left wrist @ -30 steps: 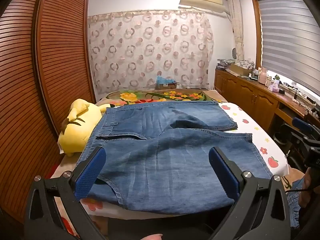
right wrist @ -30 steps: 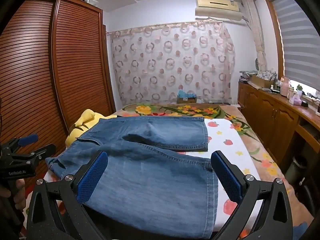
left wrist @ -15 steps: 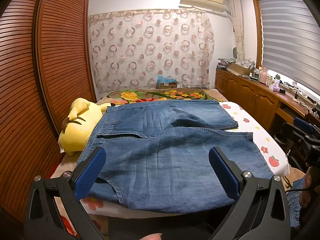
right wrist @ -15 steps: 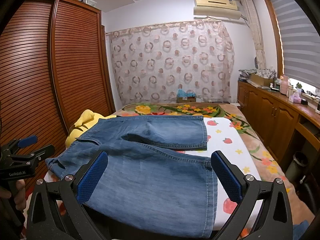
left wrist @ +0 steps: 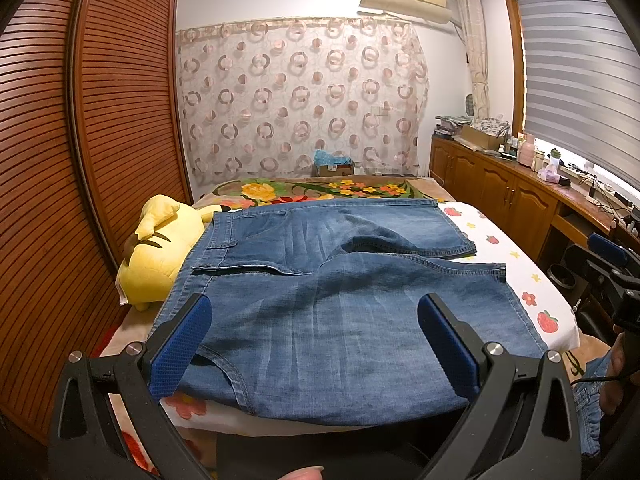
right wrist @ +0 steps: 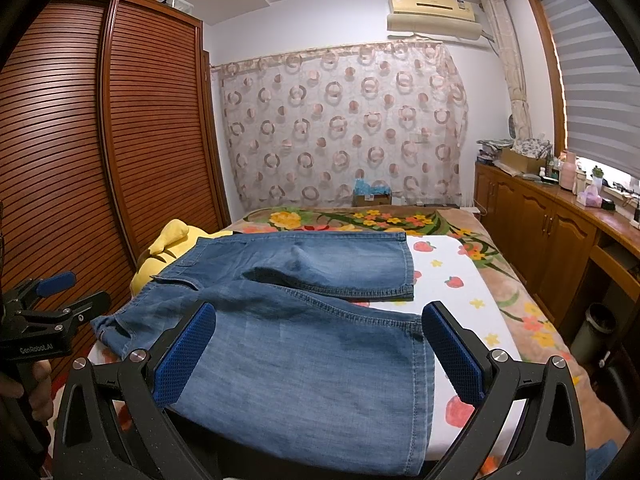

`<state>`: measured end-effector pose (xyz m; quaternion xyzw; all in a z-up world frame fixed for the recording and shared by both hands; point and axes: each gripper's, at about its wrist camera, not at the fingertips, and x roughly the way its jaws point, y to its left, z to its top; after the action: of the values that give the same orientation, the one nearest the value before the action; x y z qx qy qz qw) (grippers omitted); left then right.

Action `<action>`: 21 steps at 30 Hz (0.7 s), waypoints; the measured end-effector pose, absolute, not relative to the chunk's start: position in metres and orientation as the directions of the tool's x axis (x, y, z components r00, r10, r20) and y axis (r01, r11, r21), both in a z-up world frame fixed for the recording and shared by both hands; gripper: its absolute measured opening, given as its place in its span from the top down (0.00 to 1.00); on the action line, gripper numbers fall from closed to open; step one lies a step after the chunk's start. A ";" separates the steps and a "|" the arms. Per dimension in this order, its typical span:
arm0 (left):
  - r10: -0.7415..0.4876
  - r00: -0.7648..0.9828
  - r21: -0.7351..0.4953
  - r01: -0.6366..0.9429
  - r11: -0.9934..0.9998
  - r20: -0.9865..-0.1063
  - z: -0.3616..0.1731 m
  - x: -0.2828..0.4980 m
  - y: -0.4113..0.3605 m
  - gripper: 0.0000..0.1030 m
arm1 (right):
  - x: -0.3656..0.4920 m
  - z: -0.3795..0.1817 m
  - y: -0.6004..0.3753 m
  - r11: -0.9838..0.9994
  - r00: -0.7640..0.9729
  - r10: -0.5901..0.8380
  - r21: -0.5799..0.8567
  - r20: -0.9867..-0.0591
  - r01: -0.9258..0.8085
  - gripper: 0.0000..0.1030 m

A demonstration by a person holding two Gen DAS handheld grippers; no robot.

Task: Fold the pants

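Note:
Blue denim pants (left wrist: 328,304) lie spread flat on the bed, waistband at the left, both legs running to the right; they also show in the right wrist view (right wrist: 304,320). My left gripper (left wrist: 316,344) is open and empty, held above the near edge of the pants by the waist. My right gripper (right wrist: 320,348) is open and empty, held above the near leg toward its hem. The left gripper (right wrist: 60,296) shows at the left edge of the right wrist view, and the right gripper (left wrist: 612,256) at the right edge of the left wrist view.
A yellow plush toy (left wrist: 160,256) lies against the waistband at the bed's left side. A slatted wooden wardrobe (left wrist: 80,160) stands close on the left. Wooden cabinets (left wrist: 512,200) with clutter run along the right. A white fruit-print sheet (right wrist: 456,280) covers the bed.
Both views have shifted only slightly; the pants have not moved and both grippers stay open.

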<state>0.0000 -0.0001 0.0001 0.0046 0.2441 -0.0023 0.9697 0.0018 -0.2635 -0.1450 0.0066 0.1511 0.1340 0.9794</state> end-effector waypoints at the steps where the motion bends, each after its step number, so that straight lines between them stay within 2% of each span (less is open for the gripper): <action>1: -0.003 0.881 0.008 0.007 1.000 -0.474 0.000 0.000 0.000 0.00 | 0.002 -0.145 -0.264 0.964 0.918 0.266 0.054 -0.294 -0.262 0.00; 21: -0.002 0.881 0.009 0.006 1.000 -0.474 0.000 0.000 0.000 0.00 | 0.001 -0.145 -0.263 0.963 0.919 0.267 0.054 -0.290 -0.263 0.00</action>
<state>-0.0001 0.0000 0.0001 0.0049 0.2443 -0.0021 0.9697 0.0012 -0.2625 -0.1446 0.0070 0.1489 0.1352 0.9795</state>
